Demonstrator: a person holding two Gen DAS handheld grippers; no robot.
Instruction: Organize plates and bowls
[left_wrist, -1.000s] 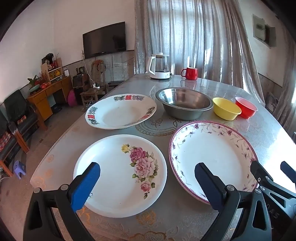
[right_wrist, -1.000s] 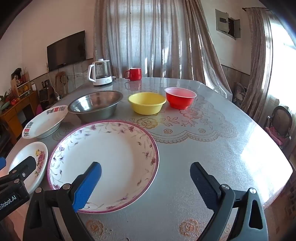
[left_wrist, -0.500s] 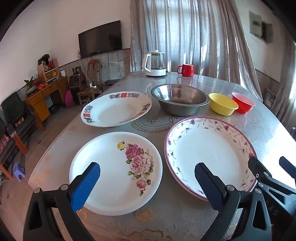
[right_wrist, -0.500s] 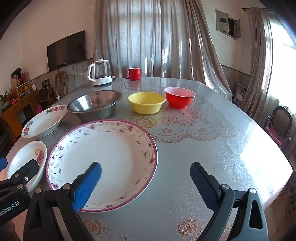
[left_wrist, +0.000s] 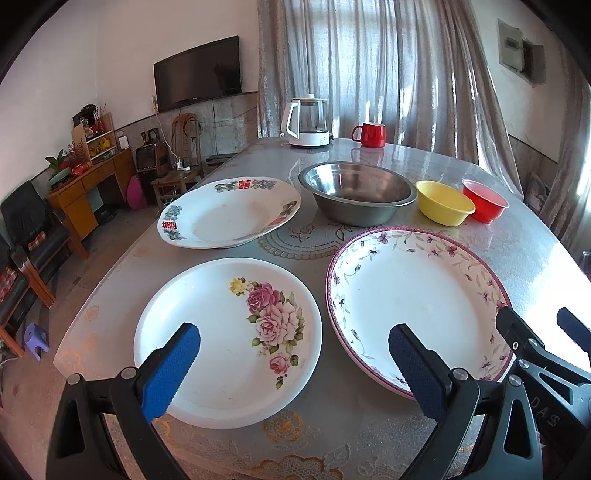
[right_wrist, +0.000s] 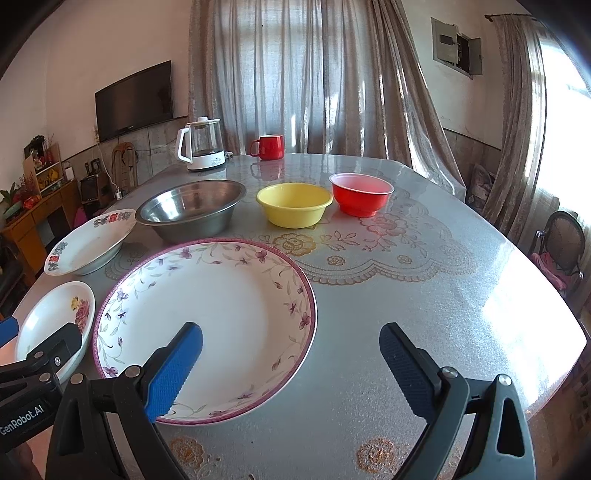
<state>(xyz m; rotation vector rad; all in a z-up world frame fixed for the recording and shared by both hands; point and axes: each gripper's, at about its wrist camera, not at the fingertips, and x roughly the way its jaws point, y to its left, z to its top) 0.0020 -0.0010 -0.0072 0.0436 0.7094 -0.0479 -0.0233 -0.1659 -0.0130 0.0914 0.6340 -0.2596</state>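
- We hold the left claw (left_wrist: 293, 363) spread wide and empty above the near edge of the worktop (left_wrist: 517, 251).
- Rose-patterned plate (left_wrist: 221, 332): flat on the worktop, under the left claw's fingers, near-left.
- Plate with red and blue rim motifs (left_wrist: 229, 212): behind the rose plate, apart from it, tilted, its right rim close to the steel bowl.
- Steel bowl (left_wrist: 356, 192): upright, mid-worktop, empty.
- Large plate with purple floral rim (right_wrist: 207, 314): just beside the rose plate, in front of the steel bowl.
- Yellow bowl (right_wrist: 294, 204): right of the steel bowl, upright.
- Red bowl (right_wrist: 361, 193): just beside the yellow bowl; we cannot tell whether they touch.
- White kettle (right_wrist: 201, 144) and red mug (right_wrist: 269, 146): far edge, near the curtain (right_wrist: 314, 74).
- We hold the right claw (right_wrist: 291, 363) spread and empty, its left finger over the large plate.
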